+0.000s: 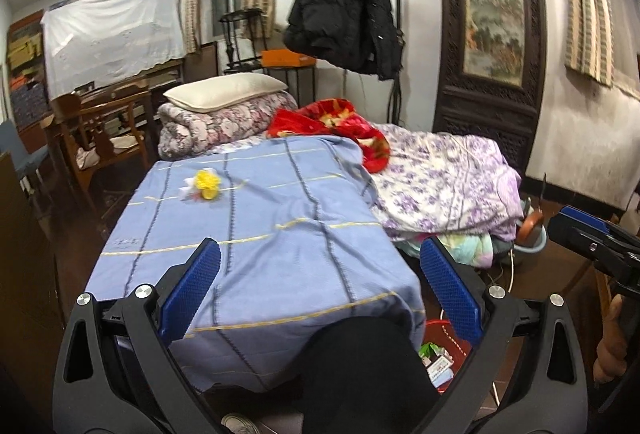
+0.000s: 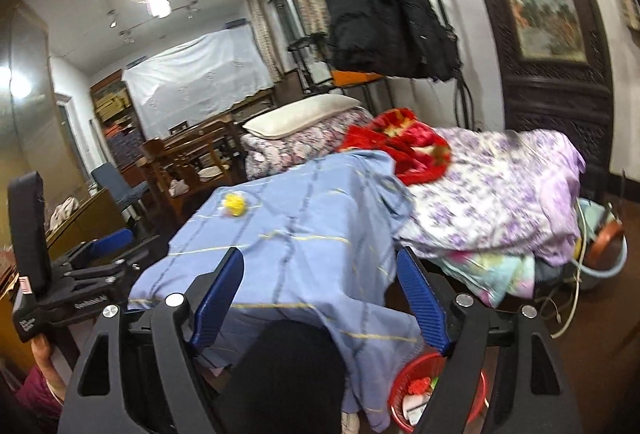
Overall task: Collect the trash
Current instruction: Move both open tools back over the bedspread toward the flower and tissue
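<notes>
Ahead, yellow crumpled trash (image 1: 207, 184) on blue bedsheet (image 1: 280, 218), red basket (image 2: 412, 390) below; both hand-held grippers wide open, empty

We are looking from both wrist cameras along the fingers toward the blue checked bedsheet (image 1: 256, 234), from just off its near end and slightly above it. The left wrist view is facing the sheet squarely; the right wrist view (image 2: 304, 234) is tilting and sitting to the right of it. Both are sharing the sheet, the black jacket (image 1: 344, 6) hanging beyond it, and the red basket (image 2: 440, 390) below its near corner.
</notes>
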